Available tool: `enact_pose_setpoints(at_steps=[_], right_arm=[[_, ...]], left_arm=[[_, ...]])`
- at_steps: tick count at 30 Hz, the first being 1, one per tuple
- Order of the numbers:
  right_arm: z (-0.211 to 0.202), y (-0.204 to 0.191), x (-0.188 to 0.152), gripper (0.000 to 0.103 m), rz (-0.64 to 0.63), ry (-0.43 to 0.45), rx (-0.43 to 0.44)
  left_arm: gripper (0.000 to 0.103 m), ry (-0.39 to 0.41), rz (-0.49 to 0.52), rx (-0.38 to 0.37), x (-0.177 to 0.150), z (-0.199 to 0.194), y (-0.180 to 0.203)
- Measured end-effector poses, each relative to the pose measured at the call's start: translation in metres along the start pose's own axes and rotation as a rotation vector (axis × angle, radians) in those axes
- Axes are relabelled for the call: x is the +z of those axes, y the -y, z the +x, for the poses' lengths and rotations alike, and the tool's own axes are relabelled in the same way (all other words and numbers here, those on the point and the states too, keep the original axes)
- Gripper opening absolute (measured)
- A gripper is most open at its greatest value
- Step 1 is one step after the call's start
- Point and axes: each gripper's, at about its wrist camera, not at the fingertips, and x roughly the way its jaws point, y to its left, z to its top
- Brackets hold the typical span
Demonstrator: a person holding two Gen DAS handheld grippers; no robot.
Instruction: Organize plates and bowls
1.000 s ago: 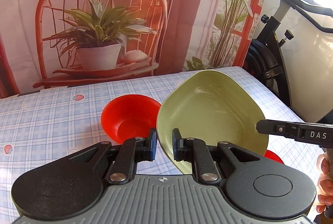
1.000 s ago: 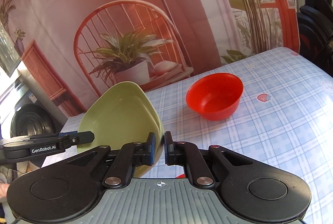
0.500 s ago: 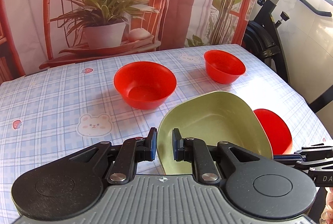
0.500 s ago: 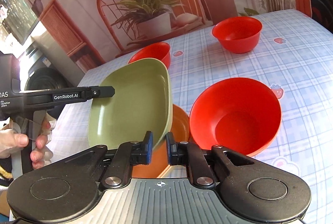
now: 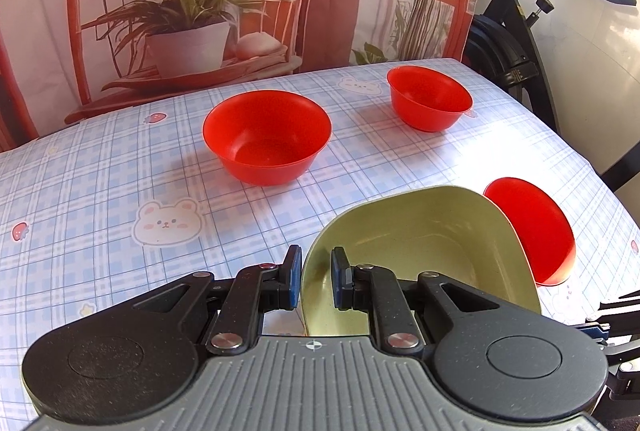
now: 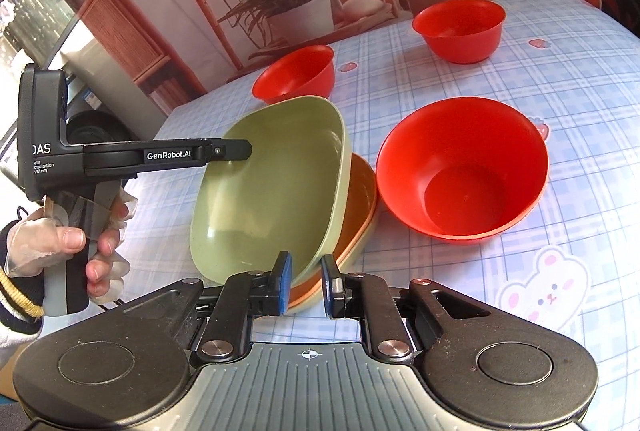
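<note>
A green square plate (image 5: 424, 247) (image 6: 272, 183) rests tilted on an orange plate (image 6: 360, 199) at the table's near edge. My left gripper (image 5: 314, 279) has its jaws slightly apart around the green plate's left rim. My right gripper (image 6: 304, 281) has its jaws slightly apart around the plate's near rim. The left gripper (image 6: 236, 151) also shows in the right wrist view, over the plate's left edge. A large red bowl (image 6: 460, 167) (image 5: 532, 231) stands just right of the plates.
Two more red bowls (image 5: 268, 135) (image 5: 428, 99) stand farther back on the blue checked tablecloth (image 5: 100, 171). A printed backdrop hangs behind the table. An exercise bike (image 5: 520, 31) stands at the right.
Both grippers lowered the green plate from the air onto the orange plate. Their jaws have opened slightly around its rim.
</note>
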Motion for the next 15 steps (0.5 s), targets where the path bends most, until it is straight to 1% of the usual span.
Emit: enact_pose_setpoints(at_steps=[6, 11, 15], right_arm=[[0.002, 0.0, 0.002, 0.015, -0.005, -0.002, 0.003], [0.002, 0.001, 0.004, 0.021, -0.009, -0.002, -0.003], [0.001, 0.003, 0.013, 0.021, -0.035, 0.025, -0.054]], left_arm=[[0.016, -0.003, 0.009, 0.01, -0.001, 0.003, 0.002], [0.016, -0.012, 0.015, 0.013, -0.003, 0.005, 0.002], [0.016, -0.014, 0.003, 0.022, -0.003, 0.006, -0.001]])
